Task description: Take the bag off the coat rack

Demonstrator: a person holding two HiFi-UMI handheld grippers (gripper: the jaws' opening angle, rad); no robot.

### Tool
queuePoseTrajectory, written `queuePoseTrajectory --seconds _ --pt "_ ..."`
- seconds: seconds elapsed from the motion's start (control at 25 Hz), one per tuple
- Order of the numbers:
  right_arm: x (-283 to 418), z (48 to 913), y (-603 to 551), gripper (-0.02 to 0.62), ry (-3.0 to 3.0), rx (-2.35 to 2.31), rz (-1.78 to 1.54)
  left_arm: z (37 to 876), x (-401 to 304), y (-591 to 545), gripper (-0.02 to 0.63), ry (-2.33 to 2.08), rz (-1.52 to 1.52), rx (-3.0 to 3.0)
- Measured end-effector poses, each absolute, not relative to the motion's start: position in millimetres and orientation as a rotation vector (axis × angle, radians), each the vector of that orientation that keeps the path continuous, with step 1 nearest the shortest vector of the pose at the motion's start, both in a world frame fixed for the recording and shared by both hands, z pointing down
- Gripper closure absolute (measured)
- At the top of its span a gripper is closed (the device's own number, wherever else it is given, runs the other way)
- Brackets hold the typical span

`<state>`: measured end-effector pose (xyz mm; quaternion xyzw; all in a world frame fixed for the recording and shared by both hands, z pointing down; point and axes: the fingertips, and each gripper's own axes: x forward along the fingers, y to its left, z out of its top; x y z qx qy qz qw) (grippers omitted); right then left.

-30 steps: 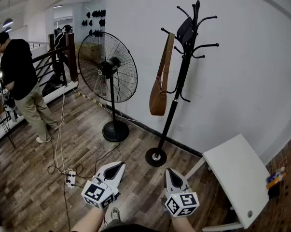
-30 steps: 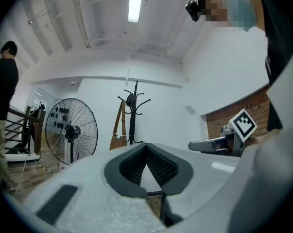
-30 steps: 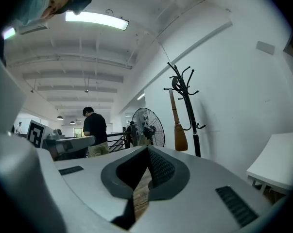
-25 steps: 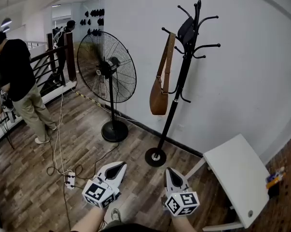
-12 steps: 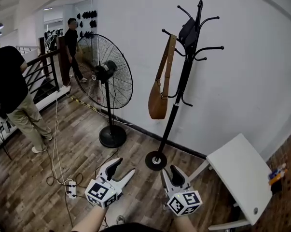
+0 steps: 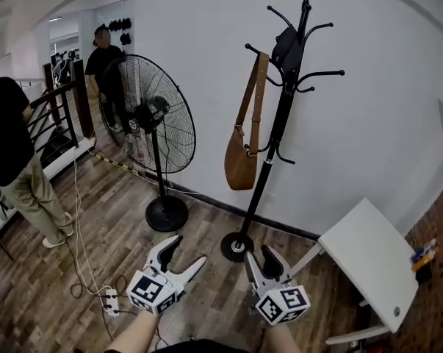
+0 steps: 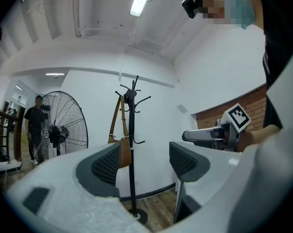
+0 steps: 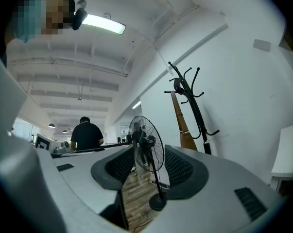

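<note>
Bag [image 6: 241, 164] hangs by its strap from a hook on the rack [image 6: 278, 123], beside the white wall [image 6: 375, 123]. Left hand-held gripper [image 6: 189, 248] and right hand-held gripper [image 6: 259, 259] hover low, well apart from it. Their jaws have just been opening and stand wide, with nothing between them.

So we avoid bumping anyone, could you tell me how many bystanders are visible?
2: one bystander at the left beside the railing, a second bystander behind the pedestal fan; others may be hidden.
</note>
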<state>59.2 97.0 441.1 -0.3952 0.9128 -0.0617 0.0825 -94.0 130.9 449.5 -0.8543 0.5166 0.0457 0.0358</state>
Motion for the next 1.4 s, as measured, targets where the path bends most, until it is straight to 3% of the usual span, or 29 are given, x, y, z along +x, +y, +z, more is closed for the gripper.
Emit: queuePoseTrajectory --seconds 0.6,1.4 --pt "52.1 446.8 -1.6 0.413 2.761 -1.166 -0.220 457.6 -105.5 37.2 0.291 1.654 0.151 -2.620" --pt "91.2 454.8 -140.0 0.413 2.869 -0.980 -0.282 465.1 -66.8 -98.0 0.291 1.843 0.214 -2.518"
